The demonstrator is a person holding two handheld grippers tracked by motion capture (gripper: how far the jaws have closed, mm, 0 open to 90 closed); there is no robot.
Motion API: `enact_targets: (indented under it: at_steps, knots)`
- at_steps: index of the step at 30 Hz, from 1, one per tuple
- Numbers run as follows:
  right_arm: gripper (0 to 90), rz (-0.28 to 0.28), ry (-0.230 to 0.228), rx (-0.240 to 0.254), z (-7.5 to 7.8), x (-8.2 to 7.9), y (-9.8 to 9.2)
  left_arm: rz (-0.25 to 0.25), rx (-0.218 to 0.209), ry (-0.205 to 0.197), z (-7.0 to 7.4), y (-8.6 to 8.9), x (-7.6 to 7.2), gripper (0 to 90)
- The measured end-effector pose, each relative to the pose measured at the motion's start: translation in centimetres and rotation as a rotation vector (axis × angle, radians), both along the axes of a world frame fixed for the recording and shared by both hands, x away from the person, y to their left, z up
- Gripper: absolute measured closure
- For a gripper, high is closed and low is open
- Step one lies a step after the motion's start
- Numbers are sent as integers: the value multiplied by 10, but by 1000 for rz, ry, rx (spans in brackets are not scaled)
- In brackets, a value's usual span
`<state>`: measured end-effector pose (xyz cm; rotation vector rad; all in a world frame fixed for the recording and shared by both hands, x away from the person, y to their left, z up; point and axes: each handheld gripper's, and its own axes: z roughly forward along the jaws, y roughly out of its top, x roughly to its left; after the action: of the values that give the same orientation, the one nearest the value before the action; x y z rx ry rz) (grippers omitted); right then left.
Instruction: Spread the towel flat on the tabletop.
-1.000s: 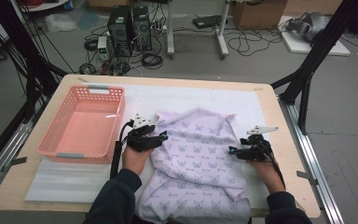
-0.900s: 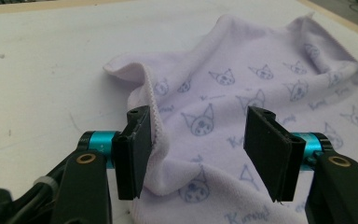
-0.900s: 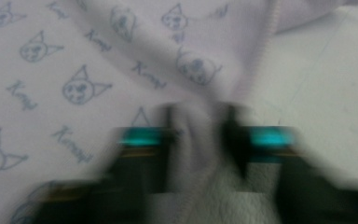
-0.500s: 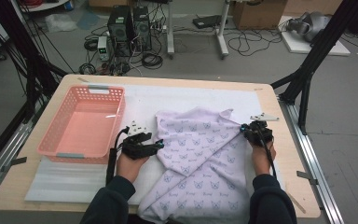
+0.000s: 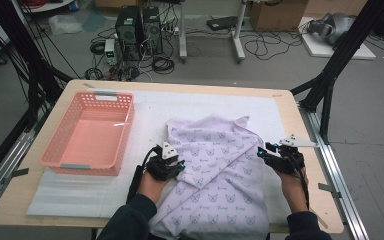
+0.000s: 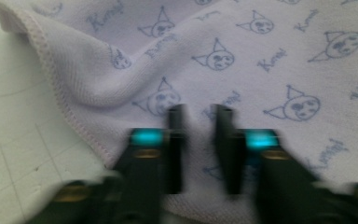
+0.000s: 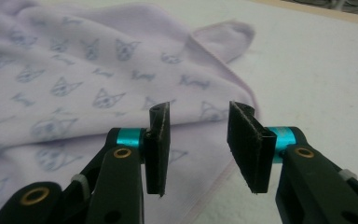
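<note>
- So there's a lilac towel (image 5: 220, 170) printed with little cat-ish faces, spread rumpled across the middle of the tabletop (image 5: 300, 107), on top of a white foam sheet (image 5: 80, 200). Its near end hangs over the edge closest to the person.
- Left claw (image 5: 176, 166) is down on the towel's left edge. In the left gripper view (image 6: 198, 140) its jaws have just snapped nearly together, and there's a bit of towel fabric pinched between them, right by the stitched hem.
- Right claw (image 5: 266, 153) sits at the towel's right edge. From the right gripper view (image 7: 198, 140) the jaws have just been opening and stand about halfway apart, nothing in them, just the towel and its hem lying underneath.
- One towel corner (image 7: 228, 32) is flipped up on the far side.
- Pink plastic basket (image 5: 87, 132) is off to the left on the foam sheet, well apart from the towel.
</note>
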<state>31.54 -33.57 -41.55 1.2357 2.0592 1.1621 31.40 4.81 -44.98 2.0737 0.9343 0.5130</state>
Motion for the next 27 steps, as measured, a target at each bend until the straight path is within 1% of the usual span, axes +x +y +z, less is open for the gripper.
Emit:
enact_targets:
  at_steps: [1, 2, 3, 4, 5, 6, 7, 8, 9, 10, 11, 13, 15, 16, 17, 18, 19, 20, 21, 22, 23, 24, 25, 26, 27]
  knots:
    - [574, 14, -3, 1, 0, -3, 1, 8, 14, 4, 1, 0, 3, 870]
    - [574, 35, -2, 8, 0, -6, 2, 32, 33, -11, 3, 0, 5, 877]
    - [574, 50, -1, 4, 1, -7, 3, 48, 39, -27, 4, 2, 7, 878]
    - [571, 61, 5, 1, 1, -9, 4, 78, 36, -41, 7, 6, 12, 880]
    - [569, 85, 10, -11, 0, -10, 5, 105, 34, -60, 10, 11, 15, 880]
    - [559, 91, 13, -31, -1, -11, 7, 128, 30, -72, 12, 14, 18, 881]
    - [546, 95, 22, -40, -2, -11, 8, 157, 25, -83, 15, 19, 22, 882]
    - [528, 109, 41, -37, -4, -11, 10, 196, 15, -101, 17, 25, 25, 882]
    - [501, 123, 61, -27, -7, -10, 11, 231, 6, -105, 20, 31, 29, 881]
    - [496, 131, 82, -7, -11, -9, 13, 267, -9, -111, 21, 36, 32, 881]
    - [496, 144, 99, -1, -14, -9, 16, 299, -27, -112, 22, 40, 35, 882]
    - [484, 163, 128, -28, -22, -7, 26, 328, -47, -119, 23, 43, 38, 881]
    - [468, 178, 161, -89, -29, -4, 36, 335, -76, -117, 23, 45, 39, 879]
    - [489, 181, 160, -116, -32, -5, 41, 324, -104, -110, 22, 46, 40, 870]
    - [579, 188, 146, -133, -31, -5, 43, 309, -134, -104, 22, 46, 39, 825]
    - [766, 204, 148, -136, -29, -4, 44, 292, -158, -98, 21, 45, 38, 719]
    - [866, 209, 134, -174, -27, -5, 45, 286, -170, -95, 21, 45, 38, 636]
    - [877, 210, 119, -198, -28, -3, 45, 276, -172, -93, 22, 45, 36, 579]
    - [881, 188, 112, -204, -28, -1, 43, 270, -180, -92, 22, 44, 34, 538]
    - [883, 143, 93, -229, -28, 1, 41, 264, -187, -91, 23, 45, 31, 507]
    - [884, 92, 76, -238, -28, 6, 34, 259, -193, -88, 23, 45, 29, 492]
    - [883, 64, 82, -214, -28, 9, 29, 247, -194, -78, 23, 45, 27, 485]
    - [884, 30, 75, -197, -29, 12, 23, 232, -195, -69, 24, 45, 24, 472]
    - [883, 1, 61, -210, -30, 15, 19, 220, -198, -68, 25, 46, 22, 465]
    - [883, -12, 63, -213, -31, 16, 19, 213, -200, -64, 25, 46, 20, 460]
